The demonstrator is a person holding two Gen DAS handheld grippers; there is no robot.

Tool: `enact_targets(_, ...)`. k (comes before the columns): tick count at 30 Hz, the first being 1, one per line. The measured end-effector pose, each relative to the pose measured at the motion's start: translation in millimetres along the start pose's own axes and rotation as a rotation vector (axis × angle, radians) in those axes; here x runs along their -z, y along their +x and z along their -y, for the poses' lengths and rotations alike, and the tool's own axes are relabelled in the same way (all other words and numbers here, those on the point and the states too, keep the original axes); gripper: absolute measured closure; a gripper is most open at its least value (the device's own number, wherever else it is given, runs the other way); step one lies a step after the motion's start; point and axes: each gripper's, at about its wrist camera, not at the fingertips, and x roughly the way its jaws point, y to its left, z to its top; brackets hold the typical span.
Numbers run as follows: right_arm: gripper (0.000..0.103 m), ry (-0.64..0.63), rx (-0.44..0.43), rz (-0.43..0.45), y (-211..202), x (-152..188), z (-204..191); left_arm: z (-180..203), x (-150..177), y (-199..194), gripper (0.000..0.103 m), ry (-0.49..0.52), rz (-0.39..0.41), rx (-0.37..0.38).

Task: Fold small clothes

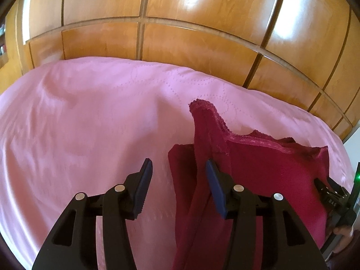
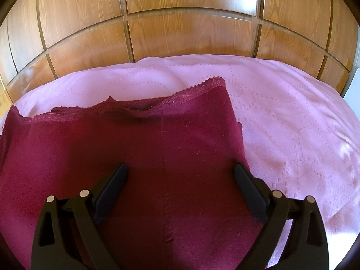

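Note:
A dark red garment with a lace-trimmed edge (image 1: pixel 258 175) lies on the pink bedspread (image 1: pixel 90 123). In the left wrist view its left side is bunched up into a raised fold. My left gripper (image 1: pixel 178 168) is open, its jaws straddling the garment's left edge. In the right wrist view the garment (image 2: pixel 157 135) fills the lower left, lace edge at the far side. My right gripper (image 2: pixel 180 173) is wide open just above the cloth near its right edge. The right gripper also shows at the right edge of the left wrist view (image 1: pixel 333 198).
A glossy wooden panelled headboard (image 2: pixel 191 33) rises behind the bed. The pink bedspread (image 2: pixel 303 123) stretches to the right of the garment and far to the left in the left wrist view. A white surface (image 2: pixel 353 90) shows at the far right.

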Motion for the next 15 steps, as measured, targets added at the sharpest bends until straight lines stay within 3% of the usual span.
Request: enact_targets(15, 0.007, -0.002, 0.0, 0.0, 0.4, -0.9, -0.4, 12.8, -3.9, 10.1, 0.055, 0.064, -0.002, 0.014)
